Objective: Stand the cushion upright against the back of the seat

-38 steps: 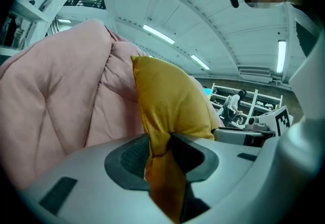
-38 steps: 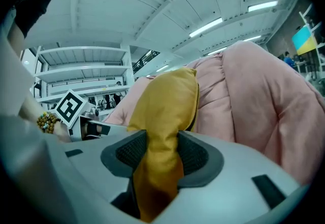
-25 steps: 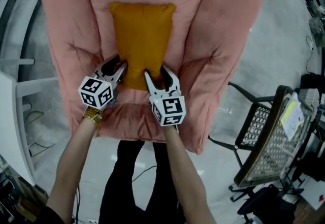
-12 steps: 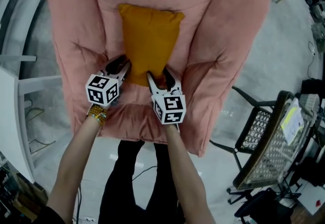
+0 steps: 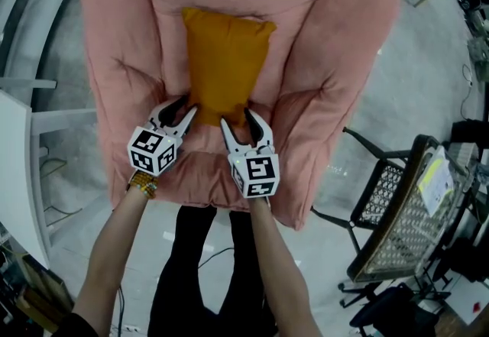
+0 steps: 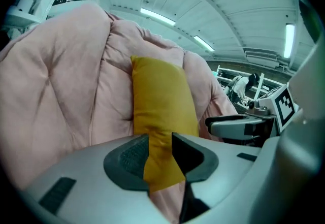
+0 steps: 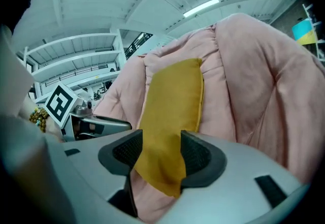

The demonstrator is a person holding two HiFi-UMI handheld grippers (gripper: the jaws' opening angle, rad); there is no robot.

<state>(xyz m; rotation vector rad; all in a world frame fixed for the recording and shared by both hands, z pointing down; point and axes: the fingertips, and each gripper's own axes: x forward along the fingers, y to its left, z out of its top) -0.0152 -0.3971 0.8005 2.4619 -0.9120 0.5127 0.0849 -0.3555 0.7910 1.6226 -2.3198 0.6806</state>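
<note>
Soft, light and floppy, the cushion (image 5: 225, 60) is best taken by its bottom corners: our left gripper (image 5: 186, 105) has jaws pinching one, while our right gripper (image 5: 235, 117) has jaws that have just been opening, loose around the other.

Lower corners of the cushion (image 5: 225, 60) are covered by the left tongs (image 5: 183, 108) and right tongs (image 5: 237, 118); top of the armchair (image 5: 328, 37) is cut off by the upper edge.
</note>
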